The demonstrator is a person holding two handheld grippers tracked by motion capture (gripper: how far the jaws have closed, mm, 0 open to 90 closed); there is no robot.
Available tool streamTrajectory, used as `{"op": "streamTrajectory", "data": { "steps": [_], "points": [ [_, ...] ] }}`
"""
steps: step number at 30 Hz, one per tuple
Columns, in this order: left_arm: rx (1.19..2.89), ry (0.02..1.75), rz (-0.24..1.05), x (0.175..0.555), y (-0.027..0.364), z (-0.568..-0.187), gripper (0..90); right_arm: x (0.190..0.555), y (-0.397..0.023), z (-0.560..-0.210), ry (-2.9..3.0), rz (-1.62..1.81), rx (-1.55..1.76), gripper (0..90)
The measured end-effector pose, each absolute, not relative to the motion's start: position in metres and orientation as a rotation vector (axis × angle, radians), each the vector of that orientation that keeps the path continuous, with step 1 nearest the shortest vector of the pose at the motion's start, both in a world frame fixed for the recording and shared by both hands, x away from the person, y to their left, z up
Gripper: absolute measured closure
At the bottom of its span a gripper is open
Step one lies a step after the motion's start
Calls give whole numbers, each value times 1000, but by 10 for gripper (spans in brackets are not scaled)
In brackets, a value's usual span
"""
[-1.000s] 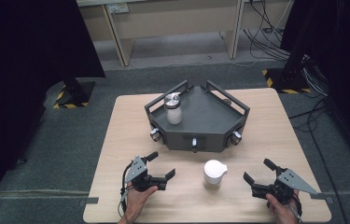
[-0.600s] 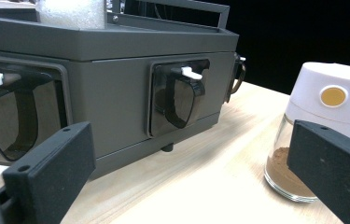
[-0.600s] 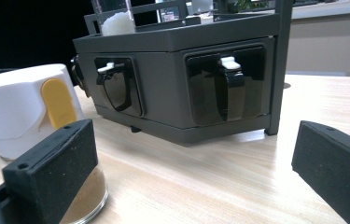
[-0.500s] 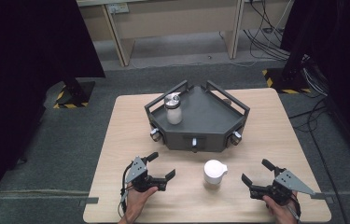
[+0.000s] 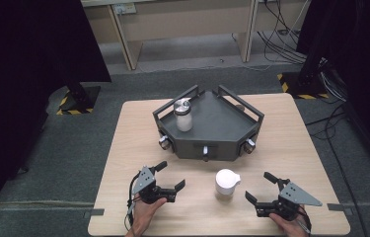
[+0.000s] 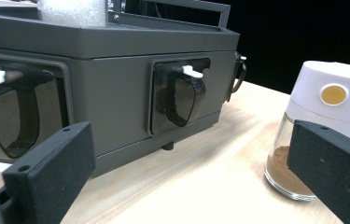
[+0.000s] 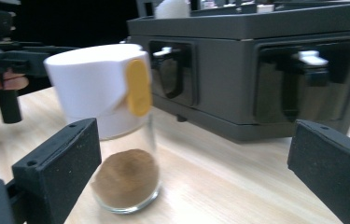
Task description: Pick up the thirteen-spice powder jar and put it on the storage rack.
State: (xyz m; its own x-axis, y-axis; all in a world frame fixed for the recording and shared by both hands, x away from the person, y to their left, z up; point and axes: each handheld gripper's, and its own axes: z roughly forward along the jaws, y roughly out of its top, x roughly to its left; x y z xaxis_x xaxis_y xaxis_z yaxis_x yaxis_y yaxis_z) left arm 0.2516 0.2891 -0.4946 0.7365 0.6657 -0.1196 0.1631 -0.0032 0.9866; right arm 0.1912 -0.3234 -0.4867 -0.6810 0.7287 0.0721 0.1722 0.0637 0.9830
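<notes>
A glass spice jar [image 5: 226, 183] with a white lid and brown powder stands on the wooden table [image 5: 291, 138], between my two grippers. The left gripper [image 5: 171, 175] rests open to the jar's left, clear of it. The right gripper [image 5: 259, 186] is open to the jar's right; its jaws have just been closing a little with nothing between them. In the right gripper view the jar [image 7: 112, 116] stands just ahead of the left jaw. It appears at the right edge of the left gripper view, behind the right jaw, as the jar [image 6: 324, 107].
A dark grey five-sided rack [image 5: 217, 121] with rails and front dispenser slots sits mid-table behind the jar. A second white-filled jar [image 5: 183, 114] stands on its left corner. Black curtains and desk legs lie beyond the table.
The right gripper has edged slightly left toward the jar. The left gripper and the jar have stayed put.
</notes>
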Motion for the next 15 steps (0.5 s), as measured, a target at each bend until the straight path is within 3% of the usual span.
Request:
{"op": "streamTrajectory", "data": {
  "steps": [15],
  "points": [
    [1559, 696, 448, 252, 288, -496, 6, 194, -310, -486, 1953, 1674, 841, 30]
  ]
}}
